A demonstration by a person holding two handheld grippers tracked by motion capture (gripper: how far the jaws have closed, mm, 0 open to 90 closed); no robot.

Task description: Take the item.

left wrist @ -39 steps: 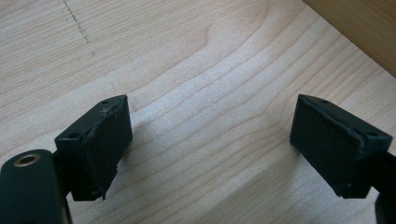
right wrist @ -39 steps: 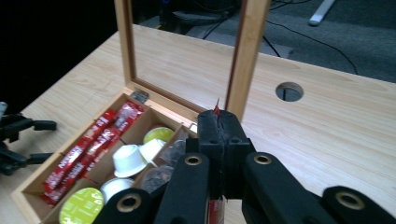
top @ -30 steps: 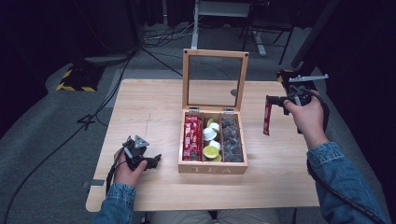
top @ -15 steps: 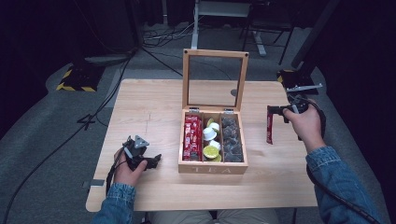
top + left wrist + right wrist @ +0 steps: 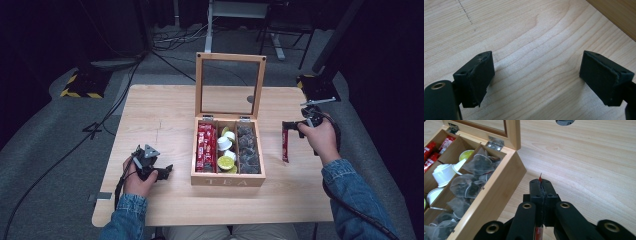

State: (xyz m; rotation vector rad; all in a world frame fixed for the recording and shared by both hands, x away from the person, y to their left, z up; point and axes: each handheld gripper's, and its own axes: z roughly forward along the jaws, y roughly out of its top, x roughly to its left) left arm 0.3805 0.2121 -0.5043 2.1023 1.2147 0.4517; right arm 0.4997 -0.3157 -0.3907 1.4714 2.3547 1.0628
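Red sachet (image 5: 285,144) pinched between right gripper (image 5: 286,126) jaws.

Bright bench under overhead light, dark surroundings.
The wooden bench (image 5: 165,115) is lit evenly from above in the high view, while the floor and background are left in deep shade, and the picture is rendered soft and slightly grainy. In the left gripper view, soft shadows are cast on the wood beside the sharply focused fingers (image 5: 477,75). In the right gripper view, the nearest black parts are slightly blurred.
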